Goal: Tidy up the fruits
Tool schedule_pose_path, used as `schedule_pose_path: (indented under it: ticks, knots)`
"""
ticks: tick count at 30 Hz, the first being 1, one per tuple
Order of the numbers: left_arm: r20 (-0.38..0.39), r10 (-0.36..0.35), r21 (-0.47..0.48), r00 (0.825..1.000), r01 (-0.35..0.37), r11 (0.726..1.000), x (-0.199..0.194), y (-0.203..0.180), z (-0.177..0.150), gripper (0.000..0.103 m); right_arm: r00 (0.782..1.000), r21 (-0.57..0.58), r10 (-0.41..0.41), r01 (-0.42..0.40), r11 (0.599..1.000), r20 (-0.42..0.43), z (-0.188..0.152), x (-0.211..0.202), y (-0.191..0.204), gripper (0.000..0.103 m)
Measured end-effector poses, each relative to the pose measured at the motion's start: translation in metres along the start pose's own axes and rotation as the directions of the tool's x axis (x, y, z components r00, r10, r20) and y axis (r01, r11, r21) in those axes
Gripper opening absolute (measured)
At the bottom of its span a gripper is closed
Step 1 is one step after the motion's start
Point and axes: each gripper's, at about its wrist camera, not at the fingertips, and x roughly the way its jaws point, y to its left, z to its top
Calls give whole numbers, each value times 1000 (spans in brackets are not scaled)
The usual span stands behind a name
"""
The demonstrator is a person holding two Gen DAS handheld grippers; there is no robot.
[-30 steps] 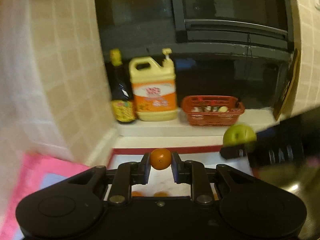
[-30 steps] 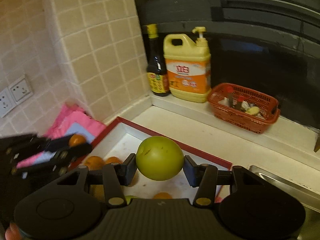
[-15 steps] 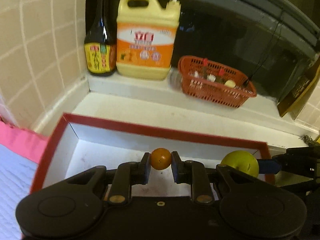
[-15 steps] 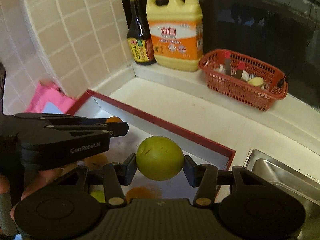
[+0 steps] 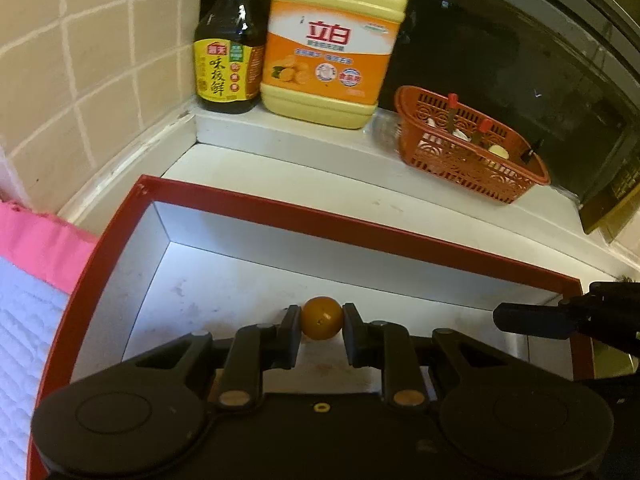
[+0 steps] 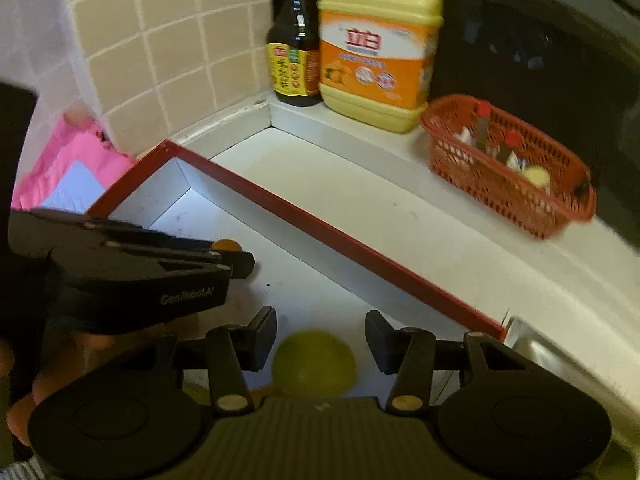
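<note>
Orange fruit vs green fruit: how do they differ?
Orange fruit is small; green fruit is far bigger. Orange fruit is pinched in the left claw; green fruit sits low, apparently loose from the right claw. Both round, both over the red-rimmed box.

Left hand-held gripper (image 5: 322,330) clamped — right (image 6: 320,338) agape
</note>
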Motion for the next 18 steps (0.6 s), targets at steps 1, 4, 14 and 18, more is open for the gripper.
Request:
schedule_pose_path:
  ticks: [1, 4, 14, 18]
  knots:
    - [-2, -1, -1, 1000, 1, 1000, 0, 0, 0, 25, 1000, 1, 6, -6, 1000, -3, 1, 1, 0, 52]
    - [-25, 4, 5, 1000, -4, 1000, 4, -1, 0, 25, 1000, 22, 18, -17, 1000, -16, -2, 4, -2, 52]
    - [29, 56, 6, 998, -56, 998, -42, -10, -12, 75, 999, 92, -25, 23, 995, 20, -22, -37, -3, 87]
    - [74, 101, -1, 992, -101, 995, -87, -14, -31, 78, 995, 112, -77, 70, 991, 60, -39, -71, 14, 95]
